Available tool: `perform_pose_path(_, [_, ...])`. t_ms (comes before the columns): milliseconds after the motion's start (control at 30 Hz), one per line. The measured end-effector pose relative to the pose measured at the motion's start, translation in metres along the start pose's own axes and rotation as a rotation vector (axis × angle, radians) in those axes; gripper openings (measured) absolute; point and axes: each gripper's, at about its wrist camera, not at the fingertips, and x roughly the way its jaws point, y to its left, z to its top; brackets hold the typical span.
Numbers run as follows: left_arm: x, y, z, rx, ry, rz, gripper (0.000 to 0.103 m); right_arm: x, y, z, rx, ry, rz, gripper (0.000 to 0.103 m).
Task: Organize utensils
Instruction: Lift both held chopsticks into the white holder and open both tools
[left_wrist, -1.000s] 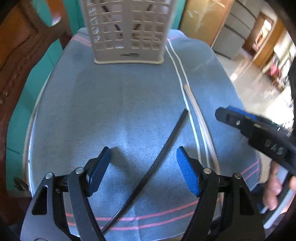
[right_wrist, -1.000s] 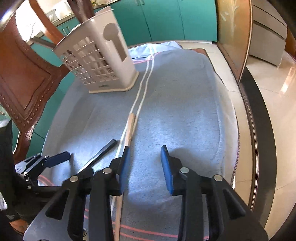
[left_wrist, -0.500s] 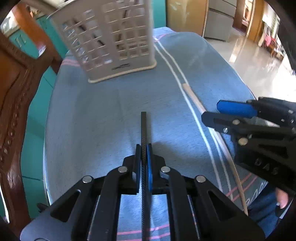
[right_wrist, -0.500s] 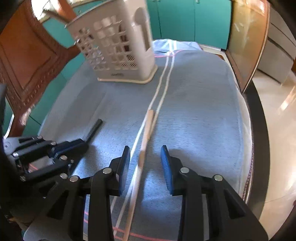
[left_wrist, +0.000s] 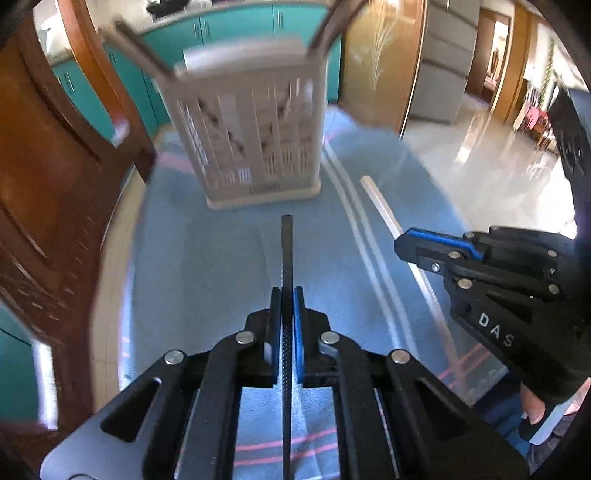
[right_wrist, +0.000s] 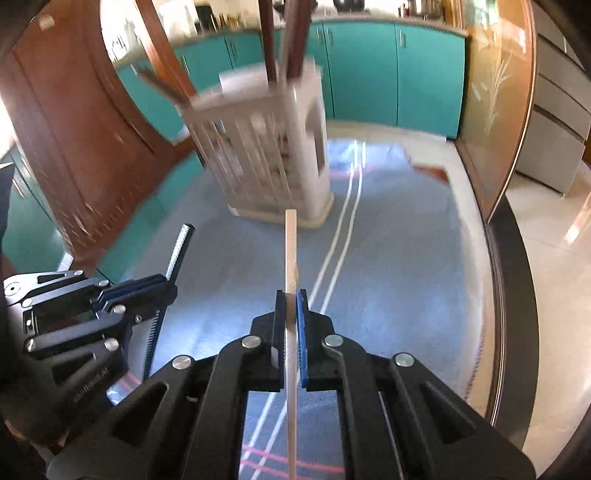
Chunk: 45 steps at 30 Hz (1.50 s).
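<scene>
Blue cloth, slatted basket atop.

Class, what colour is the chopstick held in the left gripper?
Black chopstick, clearest in the left wrist view.

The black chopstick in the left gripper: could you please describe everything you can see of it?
The black chopstick is a thin, straight, dark stick with a finely ribbed or textured surface, catching light in the right wrist view. The left gripper is shut on it, clamping it partway along its length. Its free end points towards the beige slotted utensil basket without touching it. It appears lifted above the blue striped cloth. Material cannot be told for certain.
</scene>
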Motion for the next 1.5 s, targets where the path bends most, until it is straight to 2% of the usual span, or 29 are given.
perform_pose_path(233, [-0.087, 0.009, 0.019, -0.013, -0.185, -0.025, 0.007, -0.080, 0.010, 0.029, -0.018, -0.147, 0.035, 0.006])
perform_pose_path(333, [-0.116, 0.022, 0.030, -0.033, -0.249, -0.043, 0.007, -0.111, 0.017, 0.058, -0.035, -0.229, 0.058, 0.006])
perform_pose_path(467, [-0.154, 0.043, 0.074, -0.054, -0.336, -0.054, 0.007, -0.147, 0.032, 0.115, -0.047, -0.364, 0.059, 0.006])
perform_pose_path(600, [-0.196, 0.061, 0.134, -0.077, -0.469, -0.037, 0.007, -0.162, 0.034, 0.162, -0.023, -0.466, 0.035, 0.006])
perform_pose_path(667, [-0.207, 0.074, 0.164, -0.115, -0.538, -0.016, 0.007, -0.153, 0.032, 0.181, -0.006, -0.488, 0.013, 0.006])
perform_pose_path(767, [-0.199, 0.088, 0.191, -0.166, -0.607, -0.001, 0.007, -0.125, 0.029, 0.192, 0.002, -0.493, -0.006, 0.006])
perform_pose_path(833, [-0.177, 0.092, 0.199, -0.186, -0.602, 0.026, 0.007, -0.105, 0.028, 0.193, 0.006, -0.493, -0.033, 0.006])
perform_pose_path(967, [-0.120, 0.094, 0.194, -0.205, -0.513, 0.045, 0.007, -0.072, 0.018, 0.193, 0.067, -0.495, -0.026, 0.006])
perform_pose_path(1133, [-0.077, 0.093, 0.182, -0.196, -0.435, 0.053, 0.007, -0.067, 0.014, 0.200, 0.080, -0.524, -0.033, 0.006])
perform_pose_path(1333, [-0.054, 0.097, 0.175, -0.210, -0.386, 0.055, 0.008, -0.077, 0.017, 0.202, 0.094, -0.589, -0.035, 0.006])
perform_pose_path(1500, [-0.067, 0.091, 0.163, -0.192, -0.422, 0.070, 0.018, -0.047, 0.030, 0.191, 0.025, -0.539, -0.089, 0.006])
